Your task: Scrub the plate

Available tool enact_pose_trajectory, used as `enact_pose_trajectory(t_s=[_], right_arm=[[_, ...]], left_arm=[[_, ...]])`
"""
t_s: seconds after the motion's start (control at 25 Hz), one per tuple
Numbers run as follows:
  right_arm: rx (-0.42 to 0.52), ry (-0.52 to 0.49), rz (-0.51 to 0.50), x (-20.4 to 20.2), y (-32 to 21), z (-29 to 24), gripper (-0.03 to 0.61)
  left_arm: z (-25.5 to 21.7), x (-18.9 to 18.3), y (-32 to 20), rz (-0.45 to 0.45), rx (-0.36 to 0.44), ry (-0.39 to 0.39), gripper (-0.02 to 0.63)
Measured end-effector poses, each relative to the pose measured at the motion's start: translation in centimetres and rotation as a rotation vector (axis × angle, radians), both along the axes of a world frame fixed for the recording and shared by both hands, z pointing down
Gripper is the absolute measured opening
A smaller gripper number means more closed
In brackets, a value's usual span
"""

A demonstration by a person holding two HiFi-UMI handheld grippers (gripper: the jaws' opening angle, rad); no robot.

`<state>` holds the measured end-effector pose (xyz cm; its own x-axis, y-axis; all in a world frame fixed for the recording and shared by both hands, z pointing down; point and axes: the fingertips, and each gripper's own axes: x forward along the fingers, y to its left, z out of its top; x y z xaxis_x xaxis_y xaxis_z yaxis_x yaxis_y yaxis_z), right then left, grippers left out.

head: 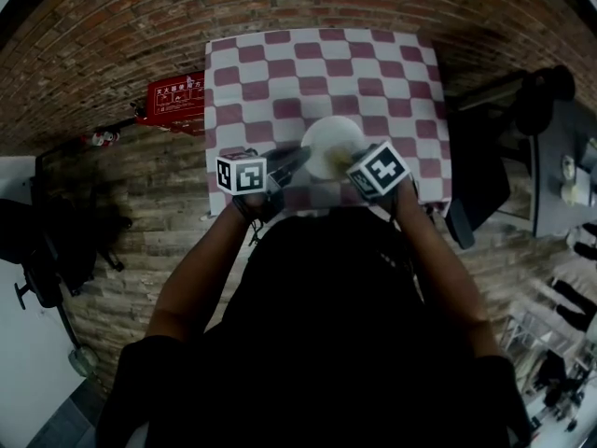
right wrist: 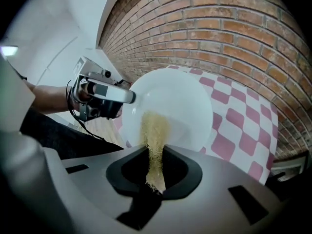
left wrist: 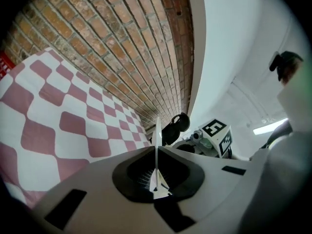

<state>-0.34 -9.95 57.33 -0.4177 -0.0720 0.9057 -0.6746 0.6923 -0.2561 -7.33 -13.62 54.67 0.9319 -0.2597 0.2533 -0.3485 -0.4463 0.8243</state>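
Note:
A white plate is held up on edge over the near side of the red-and-white checked tablecloth. My left gripper is shut on the plate's left rim. In the left gripper view the plate appears edge-on as a thin white line between the jaws of that gripper. My right gripper is shut on a yellow fibrous scrub pad, whose tip lies against the plate's face. The left gripper also appears there, clamped on the rim. In the head view the right gripper sits at the plate's lower right.
Brick paving surrounds the table. A red box lies by the table's left edge. Dark equipment stands close to its right edge. The person's arms and dark torso fill the foreground.

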Motion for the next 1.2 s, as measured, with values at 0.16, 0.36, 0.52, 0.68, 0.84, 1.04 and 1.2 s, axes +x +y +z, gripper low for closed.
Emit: enact_pose_trajectory(t_s=[0.16, 0.36, 0.52, 0.68, 0.84, 1.04, 1.2], right_arm=[[0.030, 0.012, 0.007, 0.6, -0.9, -1.5, 0.052], [0.057, -0.002, -0.010, 0.3, -2.1, -4.7, 0.052], [0.086, -0.005, -0.037, -0.5, -2.8, -7.5, 0.052], [0.109, -0.039, -0.055, -1.6, -3.5, -10.0, 0.052], [0.123, -0.077, -0.064, -2.5, -4.2, -12.4, 0.052], [0.131, -0.098, -0.089, -3.3, -5.4, -15.0, 0.052], [0.122, -0.119, -0.109, -3.9, -5.9, -16.8, 0.052]], left_arm=[[-0.2, 0.0, 0.6, 0.076, 0.120, -0.100, 0.023], [-0.4, 0.1, 0.7, 0.155, 0.291, -0.240, 0.022], [-1.3, -0.1, -0.1, 0.199, 0.490, -0.363, 0.023], [-2.8, -0.3, -1.5, 0.239, 0.740, -0.524, 0.023], [-4.5, -0.5, -2.4, 0.251, 0.925, -0.628, 0.022], [-7.0, -0.1, -3.0, 0.277, 1.223, -0.769, 0.021], [-9.0, 0.3, -2.9, 0.290, 1.466, -0.863, 0.021]])
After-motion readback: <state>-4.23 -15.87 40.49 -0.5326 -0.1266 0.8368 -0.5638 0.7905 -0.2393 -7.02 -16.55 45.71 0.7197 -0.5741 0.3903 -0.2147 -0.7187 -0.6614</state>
